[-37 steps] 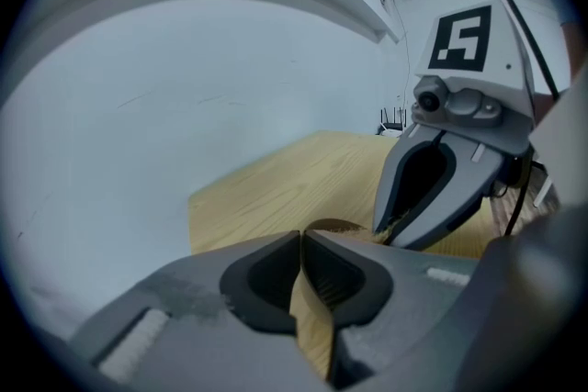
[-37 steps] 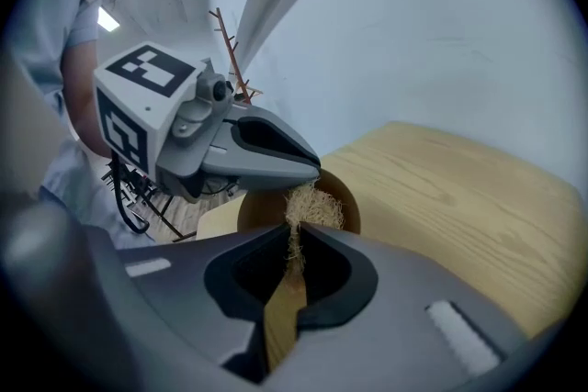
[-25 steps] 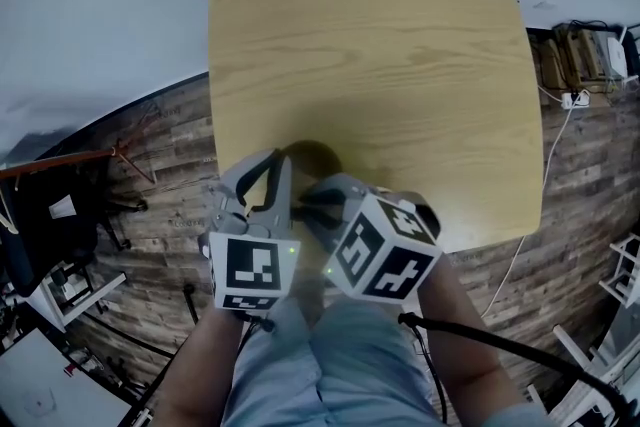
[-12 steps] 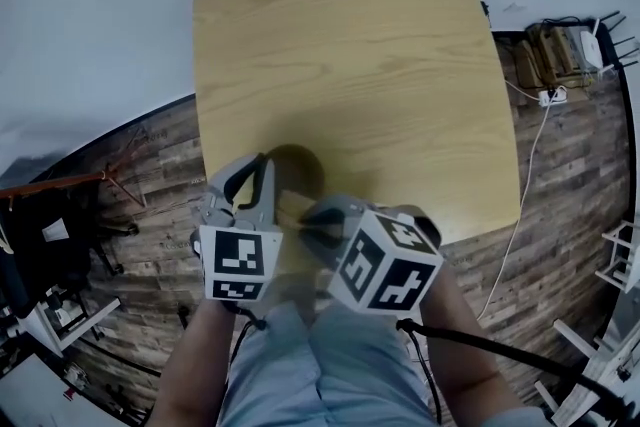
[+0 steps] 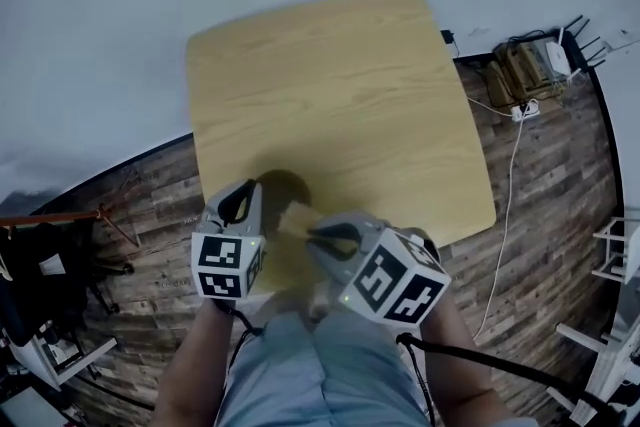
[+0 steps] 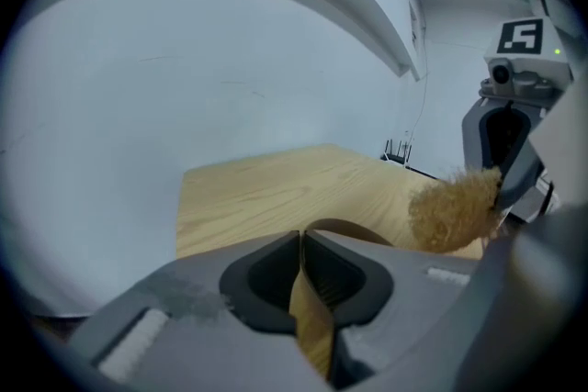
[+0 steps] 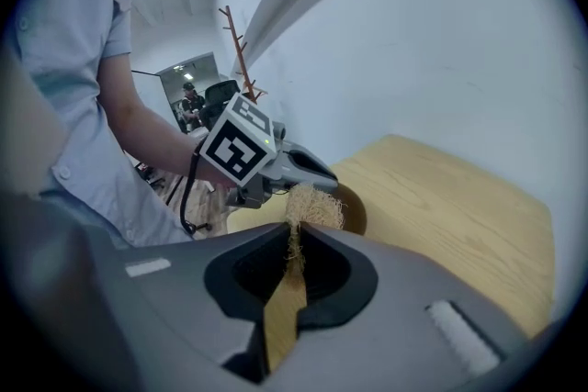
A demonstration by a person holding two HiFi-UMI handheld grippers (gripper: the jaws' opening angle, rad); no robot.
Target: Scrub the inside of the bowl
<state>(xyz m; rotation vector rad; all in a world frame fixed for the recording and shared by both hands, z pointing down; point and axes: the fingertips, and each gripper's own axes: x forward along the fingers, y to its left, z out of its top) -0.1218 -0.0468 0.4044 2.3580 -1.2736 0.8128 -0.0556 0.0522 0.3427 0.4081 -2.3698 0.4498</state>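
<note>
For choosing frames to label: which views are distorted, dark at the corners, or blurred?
Head view: wide lens, the table edges bow, light even, no glare. Left gripper view: fisheye circle, black corners, left tongs soft up close. Right gripper view: the same, right tongs soft.

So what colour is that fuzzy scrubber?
The scrubber is pale golden tan, like straw. It shows best in the left gripper view.
</note>
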